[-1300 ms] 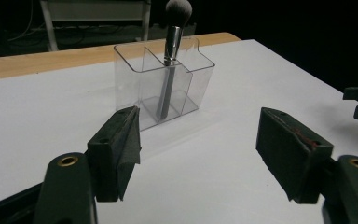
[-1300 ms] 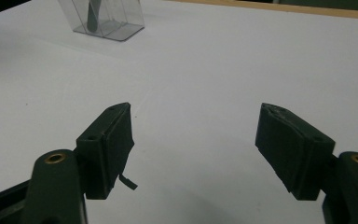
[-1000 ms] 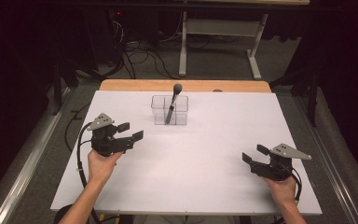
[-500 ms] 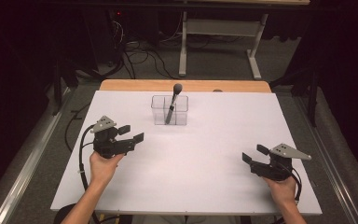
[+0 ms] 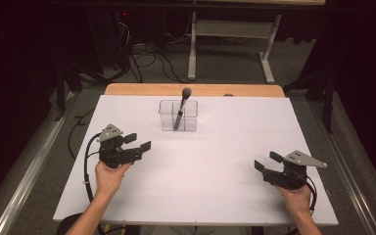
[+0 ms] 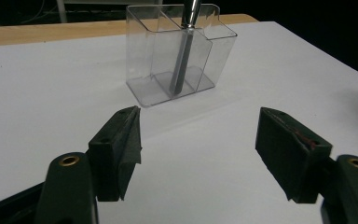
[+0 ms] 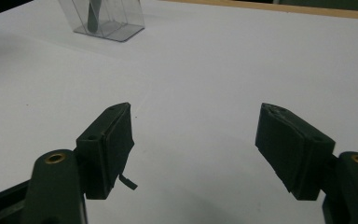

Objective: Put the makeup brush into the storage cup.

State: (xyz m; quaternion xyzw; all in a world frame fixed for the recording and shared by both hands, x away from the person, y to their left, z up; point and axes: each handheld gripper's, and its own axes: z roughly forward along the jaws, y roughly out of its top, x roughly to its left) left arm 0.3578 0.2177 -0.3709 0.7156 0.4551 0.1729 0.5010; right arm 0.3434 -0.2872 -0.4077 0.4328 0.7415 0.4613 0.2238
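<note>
A clear plastic holder (image 5: 178, 115) with compartments stands on the white table top (image 5: 210, 161), toward the back middle. A grey metal utensil (image 5: 181, 105) with a rounded top leans in it. In the left gripper view the holder (image 6: 179, 53) and the utensil's handle (image 6: 182, 60) lie just ahead of the jaws. My left gripper (image 5: 138, 142) is open at the table's left, empty, pointing right toward the holder. My right gripper (image 5: 267, 161) is open at the front right, empty, pointing left. In the right gripper view the holder (image 7: 107, 18) sits far off at top left.
A wooden strip (image 5: 196, 90) edges the table's far side. Beyond it are a white desk frame (image 5: 230, 44) and cables (image 5: 142, 58) on the floor. A cable (image 5: 87, 161) trails from the left gripper, over the table's left edge.
The left gripper has drifted slightly toward the person. The right gripper, the holder and the utensil have stayed put.
</note>
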